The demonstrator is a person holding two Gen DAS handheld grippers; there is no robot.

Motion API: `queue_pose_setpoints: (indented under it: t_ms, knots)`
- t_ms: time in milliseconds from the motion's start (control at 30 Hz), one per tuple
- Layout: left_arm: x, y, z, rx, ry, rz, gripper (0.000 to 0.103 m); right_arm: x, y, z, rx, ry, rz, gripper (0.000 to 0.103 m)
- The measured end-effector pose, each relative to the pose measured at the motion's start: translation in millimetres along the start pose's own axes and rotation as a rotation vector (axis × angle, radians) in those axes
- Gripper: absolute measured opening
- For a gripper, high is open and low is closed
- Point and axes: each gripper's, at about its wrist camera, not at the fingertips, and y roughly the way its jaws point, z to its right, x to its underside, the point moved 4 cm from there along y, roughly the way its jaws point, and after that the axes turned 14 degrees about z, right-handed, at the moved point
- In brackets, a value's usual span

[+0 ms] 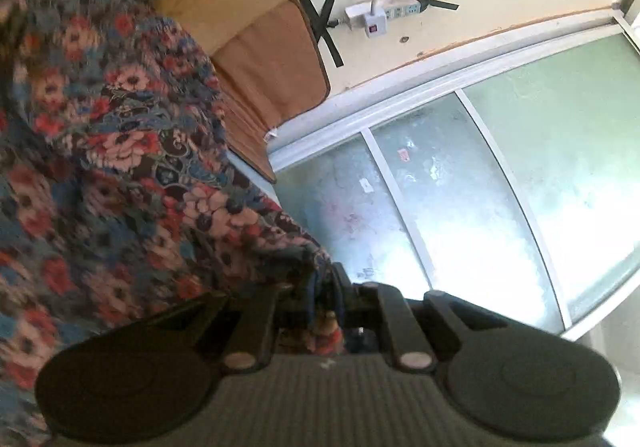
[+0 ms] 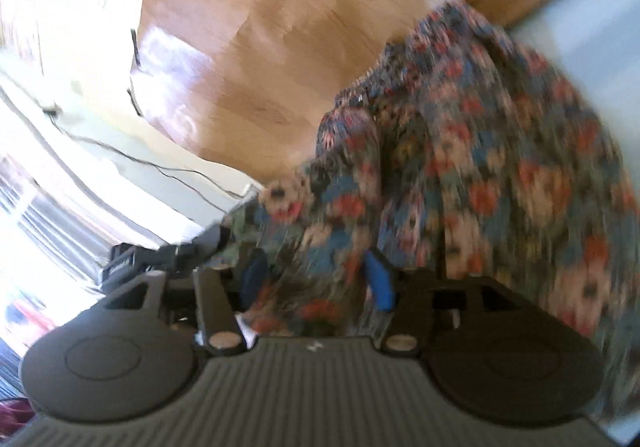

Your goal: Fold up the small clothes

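Note:
A floral garment (image 1: 112,151) in blue, red and pink hangs lifted in the air, held by both grippers. In the left wrist view my left gripper (image 1: 326,287) is shut on an edge of the garment, which drapes away to the left. In the right wrist view my right gripper (image 2: 316,279) has its blue pads (image 2: 380,283) set apart with bunched floral cloth (image 2: 480,167) between them; the cloth spreads up and to the right. The view is blurred by motion.
A wooden table top (image 2: 260,47) lies below. A brown mat (image 1: 272,75) lies beside it. A white power strip (image 1: 384,9) is taped to the wall. A frosted sliding window (image 1: 500,175) is behind. A cable (image 2: 160,167) runs along the wall.

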Motion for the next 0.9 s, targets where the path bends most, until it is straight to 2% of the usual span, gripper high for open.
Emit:
queue_pose_setpoints:
  t_ms: [100,233,300,433,567,600,633,667,700,767,833,900]
  knots:
    - [2,6,0,0.008,-0.024,0.033,0.009,12,-11,15,-0.038,0.127,-0.002,0.064]
    - [-2,16,-2,0.000,-0.034,0.070,0.009,11,-39,32,-0.090,0.252,0.083,0.072]
    - [-5,21,1,-0.001,-0.025,0.083,0.009,15,-43,34,-0.128,0.308,0.092,0.073]
    - [-3,30,8,0.004,0.001,0.089,0.009,17,-19,30,-0.199,0.378,0.083,0.084]
    - [8,35,5,-0.039,0.040,0.059,0.009,4,14,31,-0.227,0.473,0.133,0.085]
    - [11,36,4,-0.054,0.050,0.044,0.009,-3,16,36,-0.217,0.492,0.141,0.081]
    - [14,38,1,-0.074,0.062,0.023,0.008,-11,21,38,-0.194,0.487,0.151,0.050]
    - [16,38,-1,-0.125,0.084,0.009,0.009,-20,28,37,-0.177,0.451,0.154,0.012]
    - [17,39,-4,-0.144,0.100,-0.020,0.015,-33,31,34,-0.121,0.389,0.157,0.009]
    - [12,32,-7,-0.152,0.119,-0.052,0.018,-68,33,23,-0.008,0.192,0.202,0.008]
    - [-6,15,-2,-0.176,0.214,-0.019,0.018,-110,37,11,0.066,0.023,0.242,0.008]
    - [-33,-8,3,-0.239,0.328,0.060,0.022,-148,47,-2,0.133,-0.153,0.245,0.008]
